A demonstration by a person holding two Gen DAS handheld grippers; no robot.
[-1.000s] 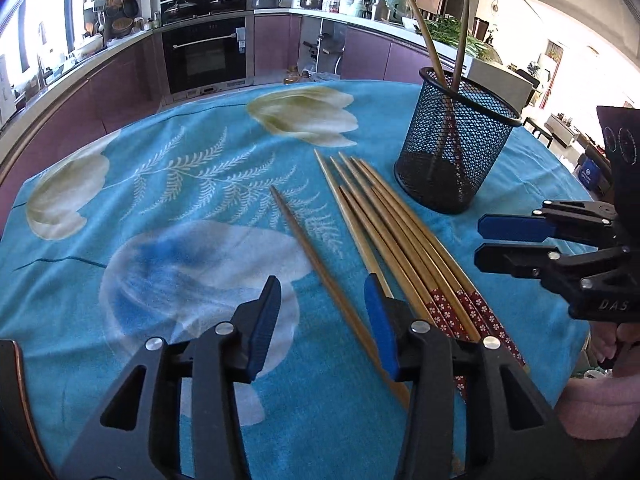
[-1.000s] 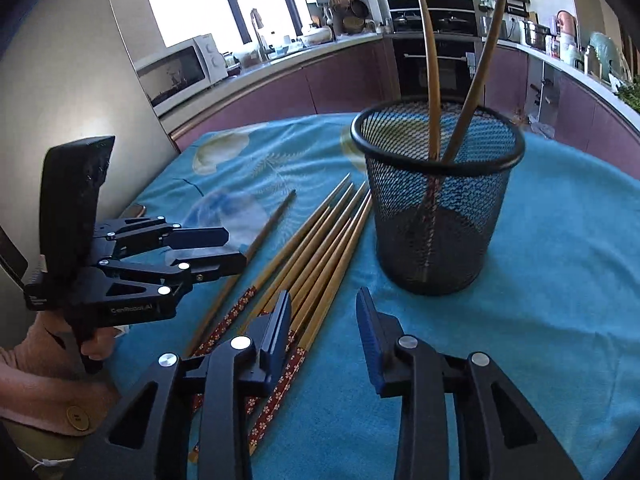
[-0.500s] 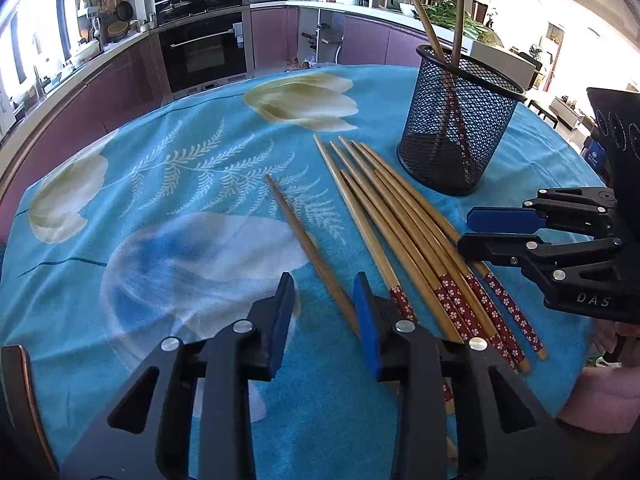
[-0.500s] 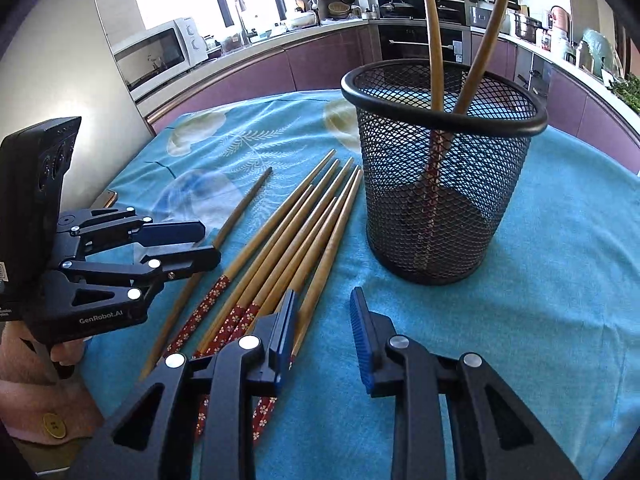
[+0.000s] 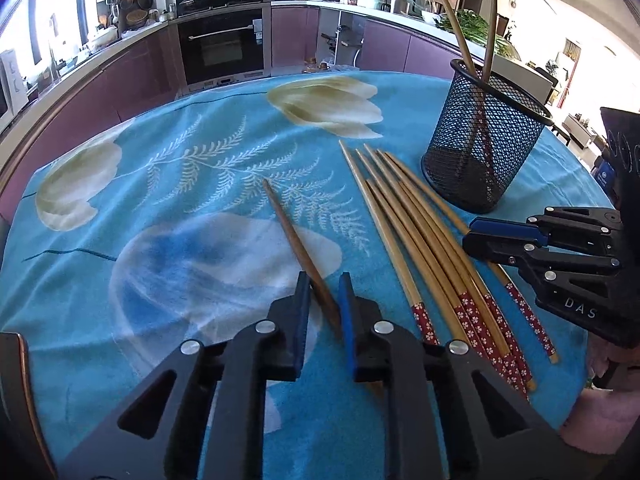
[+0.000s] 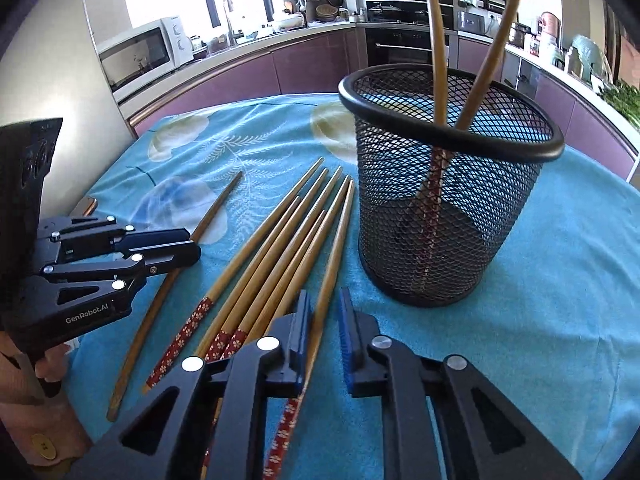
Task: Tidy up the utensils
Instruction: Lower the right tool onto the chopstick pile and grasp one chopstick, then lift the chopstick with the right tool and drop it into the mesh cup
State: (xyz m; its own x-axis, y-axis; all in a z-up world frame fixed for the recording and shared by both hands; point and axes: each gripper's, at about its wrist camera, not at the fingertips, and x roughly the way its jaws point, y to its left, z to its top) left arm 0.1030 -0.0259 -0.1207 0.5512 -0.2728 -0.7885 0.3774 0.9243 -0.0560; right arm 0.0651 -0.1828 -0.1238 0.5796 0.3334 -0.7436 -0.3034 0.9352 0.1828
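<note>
A dark brown chopstick [image 5: 298, 240] lies alone on the blue tablecloth; my left gripper [image 5: 323, 280] straddles its near part, jaws narrowly apart, not clamped. Several bamboo chopsticks with red flowered ends [image 5: 424, 240] lie in a bundle to its right. A black mesh holder [image 5: 480, 148] stands behind them with two chopsticks [image 6: 436, 40] in it. My right gripper [image 6: 323, 300] is open low over the rightmost bamboo chopstick [image 6: 332, 256], which lies between its jaws. The lone chopstick [image 6: 168, 292] and the left gripper [image 6: 192, 246] also show in the right wrist view.
The round table [image 5: 160, 168] has a blue flowered cloth. Its near edge is close below both grippers. A phone or dark slab [image 5: 16, 400] lies at the near left edge. Kitchen counters and an oven stand beyond the table.
Both grippers have moved down and forward towards the chopsticks. The left jaws have narrowed around the lone brown chopstick. The right jaws have come over the rightmost bamboo chopstick.
</note>
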